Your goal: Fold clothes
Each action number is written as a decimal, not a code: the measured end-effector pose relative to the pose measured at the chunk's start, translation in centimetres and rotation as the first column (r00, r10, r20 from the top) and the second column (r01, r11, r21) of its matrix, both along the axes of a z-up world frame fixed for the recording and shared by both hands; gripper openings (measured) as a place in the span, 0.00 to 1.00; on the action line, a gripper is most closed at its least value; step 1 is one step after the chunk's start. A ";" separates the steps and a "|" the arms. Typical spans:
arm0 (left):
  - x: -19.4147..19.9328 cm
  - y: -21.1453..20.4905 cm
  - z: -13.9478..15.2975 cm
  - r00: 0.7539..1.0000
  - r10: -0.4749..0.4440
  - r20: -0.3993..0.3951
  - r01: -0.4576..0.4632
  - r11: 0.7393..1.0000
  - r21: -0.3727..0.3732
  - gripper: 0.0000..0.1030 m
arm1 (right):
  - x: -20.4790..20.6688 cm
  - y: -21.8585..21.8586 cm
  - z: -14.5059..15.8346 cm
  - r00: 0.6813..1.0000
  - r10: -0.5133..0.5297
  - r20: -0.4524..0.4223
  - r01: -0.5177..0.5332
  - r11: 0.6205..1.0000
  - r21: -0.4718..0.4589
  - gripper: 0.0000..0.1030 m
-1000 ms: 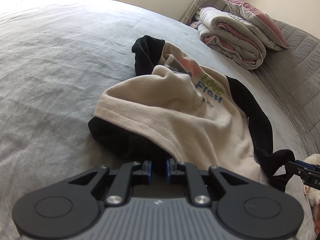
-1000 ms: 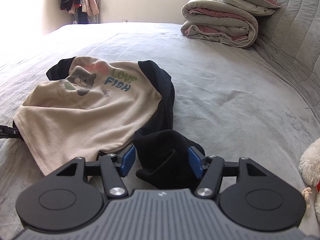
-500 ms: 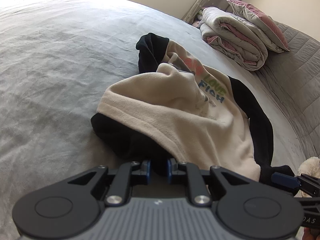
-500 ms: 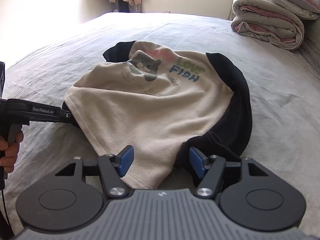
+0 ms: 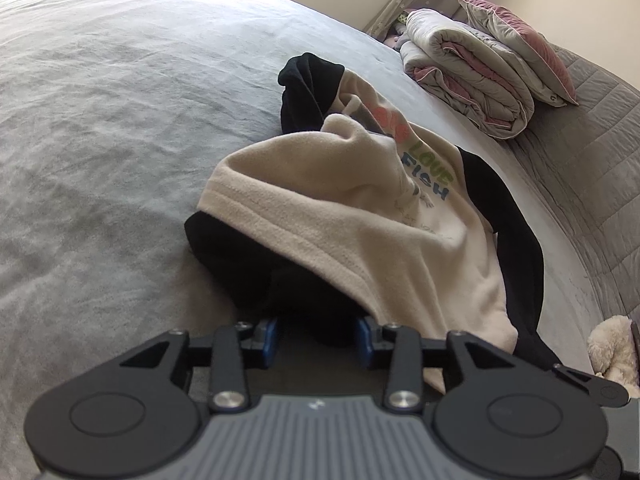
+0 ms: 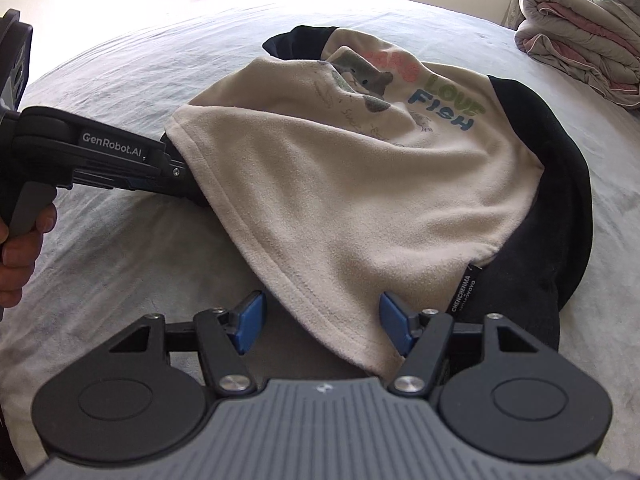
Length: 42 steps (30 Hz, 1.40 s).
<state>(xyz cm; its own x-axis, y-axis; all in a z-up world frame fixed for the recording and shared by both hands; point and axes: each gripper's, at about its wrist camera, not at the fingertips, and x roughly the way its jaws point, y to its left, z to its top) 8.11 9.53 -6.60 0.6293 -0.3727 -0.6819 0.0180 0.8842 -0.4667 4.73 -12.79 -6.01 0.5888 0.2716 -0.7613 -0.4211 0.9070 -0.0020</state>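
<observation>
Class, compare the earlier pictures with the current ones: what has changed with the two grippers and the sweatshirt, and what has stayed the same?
The left gripper, earlier pinched on the sweatshirt's black sleeve, is opening; the fabric lies loose between its pads. The right gripper left the other black sleeve and now straddles the cream hem, open. The bed and folded duvet are unchanged.

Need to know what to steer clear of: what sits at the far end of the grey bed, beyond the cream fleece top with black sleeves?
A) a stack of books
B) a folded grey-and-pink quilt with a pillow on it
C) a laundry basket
B: the folded grey-and-pink quilt lies past the cream fleece top, pillow on it.
</observation>
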 end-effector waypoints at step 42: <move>0.8 -1.8 1.8 0.997 0.036 0.070 -0.050 0.973 0.223 0.16 | 0.9 -15.4 3.4 0.907 -0.378 0.186 0.370 0.926 0.081 0.04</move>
<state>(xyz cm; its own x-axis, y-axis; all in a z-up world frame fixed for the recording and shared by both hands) 8.88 7.72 -4.82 0.6870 -0.1862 -0.7024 0.0014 0.9669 -0.2551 5.68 -28.23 -2.63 0.7887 0.0320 -0.6140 -0.0461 0.9989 -0.0071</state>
